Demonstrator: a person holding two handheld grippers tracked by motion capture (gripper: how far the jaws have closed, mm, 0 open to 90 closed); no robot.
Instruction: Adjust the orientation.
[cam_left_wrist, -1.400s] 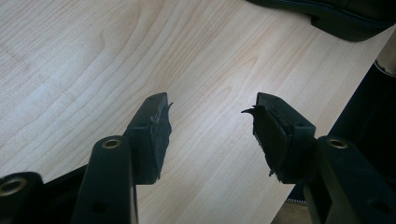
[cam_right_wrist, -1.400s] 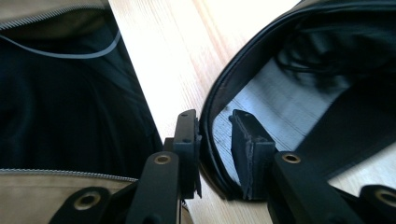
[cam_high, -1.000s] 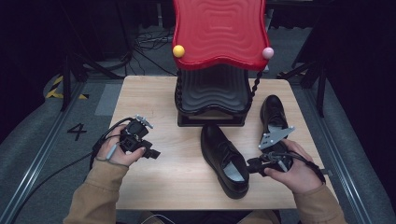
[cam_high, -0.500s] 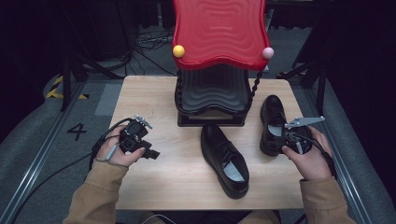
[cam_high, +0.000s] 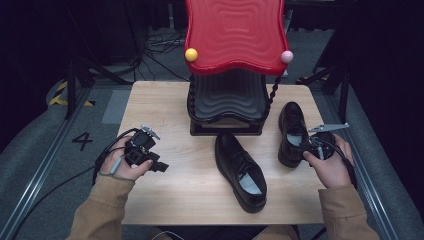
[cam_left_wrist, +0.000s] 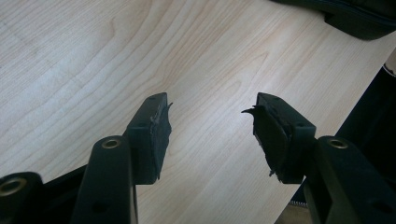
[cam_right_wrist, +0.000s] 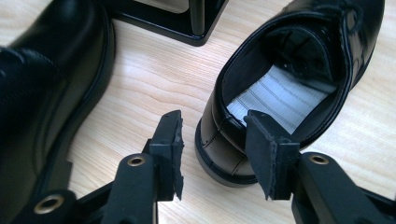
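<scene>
The right claw (cam_right_wrist: 212, 156) is standing released at the heel of the right-hand shoe (cam_high: 292, 132), which is lying at about three o'clock on the wooden surface (cam_high: 165, 200); its jaws have just been opening, and in the right gripper view they are straddling the heel's back wall, one pad (cam_right_wrist: 261, 149) over the striped insole and the other outside, with neither pressing yet; this placement is probably chosen because the stiff heel collar is offering a firm edge to pinch and lift by. The left-hand shoe (cam_high: 240, 170) is lying nearer the middle, around five o'clock from the rack (cam_high: 227, 107), toe pointing towards it and heel towards the person, well apart from its partner; both shoes are facing the black tiered rack with its red wavy top, likely so they can slide onto a shelf toe first. The left claw (cam_left_wrist: 210, 135) is resting released over bare wood at about eight o'clock, gripping nothing, seemingly waiting clear of the work. No brand or label is readable on the shoes or insoles; a painted numeral 4 (cam_high: 82, 141) is showing on the floor at about nine o'clock.
</scene>
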